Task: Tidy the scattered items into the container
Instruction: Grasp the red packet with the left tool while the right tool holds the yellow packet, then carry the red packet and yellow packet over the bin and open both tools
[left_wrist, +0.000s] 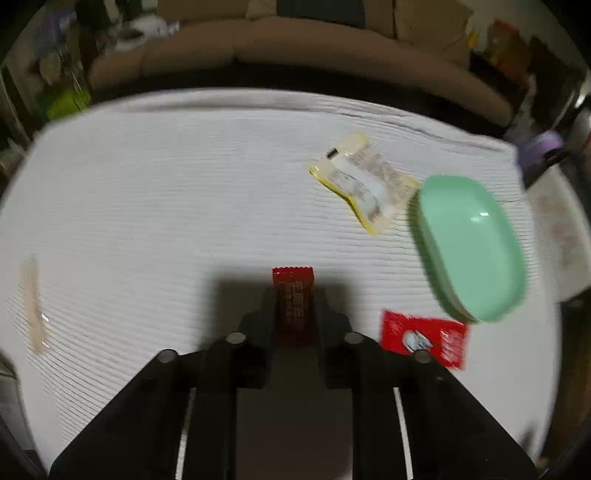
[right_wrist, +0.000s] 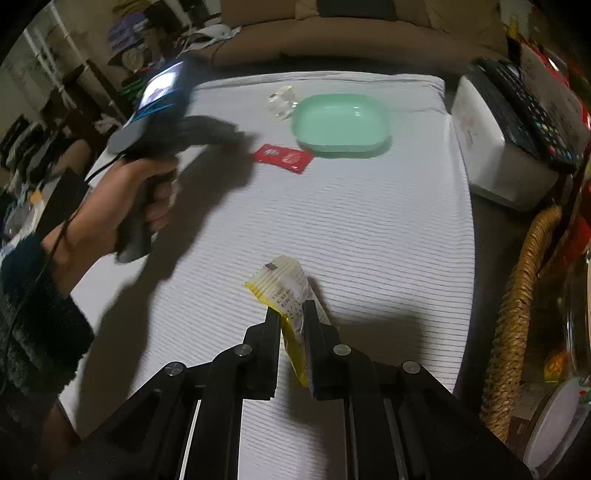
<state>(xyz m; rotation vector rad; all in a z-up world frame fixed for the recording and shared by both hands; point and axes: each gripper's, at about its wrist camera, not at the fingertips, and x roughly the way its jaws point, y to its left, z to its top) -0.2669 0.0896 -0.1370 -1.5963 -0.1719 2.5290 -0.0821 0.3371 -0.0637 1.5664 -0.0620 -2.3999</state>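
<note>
- clamped between the left gripper (left_wrist: 294, 306)'s black jaws: a small dark-red foil candy wrapper (left_wrist: 293, 295), lifted clear of the white ribbed cloth (left_wrist: 166, 206), apparently for carrying.
- pinched in the right gripper (right_wrist: 291, 314): a yellow-edged clear plastic sachet (right_wrist: 284, 291), likewise off the cloth.
- waiting empty near the far edge: a mint-green shallow plastic dish (right_wrist: 341, 123), probable drop point.
- lying just beside the dish, unclaimed: a flat bright-red packet (right_wrist: 283, 158).

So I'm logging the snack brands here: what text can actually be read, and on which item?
Red packet in the left gripper: white Chinese characters, too blurred to read.
Flat red packet on the cloth: white print, blurred.
Yellow packet in the right gripper: small dark print, too small to read.
Clear-and-yellow wrapper: print unreadable.
</note>
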